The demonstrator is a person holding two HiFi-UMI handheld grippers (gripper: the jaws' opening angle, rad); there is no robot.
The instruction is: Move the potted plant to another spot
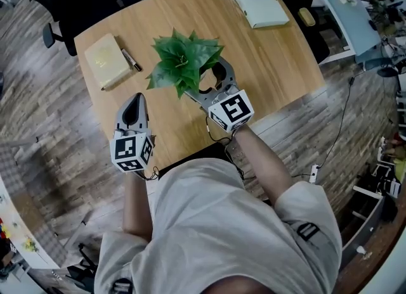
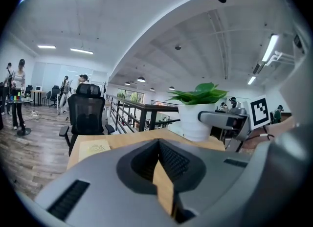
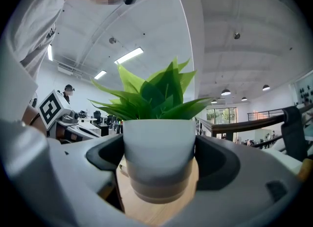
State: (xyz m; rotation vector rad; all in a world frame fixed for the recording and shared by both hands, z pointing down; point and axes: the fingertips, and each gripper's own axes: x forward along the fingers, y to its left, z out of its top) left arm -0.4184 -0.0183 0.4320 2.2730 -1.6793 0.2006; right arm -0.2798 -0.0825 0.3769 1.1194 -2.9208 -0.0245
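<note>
Head view—holds the potted plant (image 1: 184, 61) near mid-table with the right gripper (image 1: 210, 83), jaws pressed to both sides of the white pot (image 3: 157, 147). Rests the left gripper (image 1: 135, 106) nearby over the wooden table (image 1: 273, 58)—jaws closed together, empty.

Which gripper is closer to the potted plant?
Right. The right gripper grips the potted plant by its white pot, one jaw on each side. The left gripper, shut and empty, sits apart, off to the plant's left.
</note>
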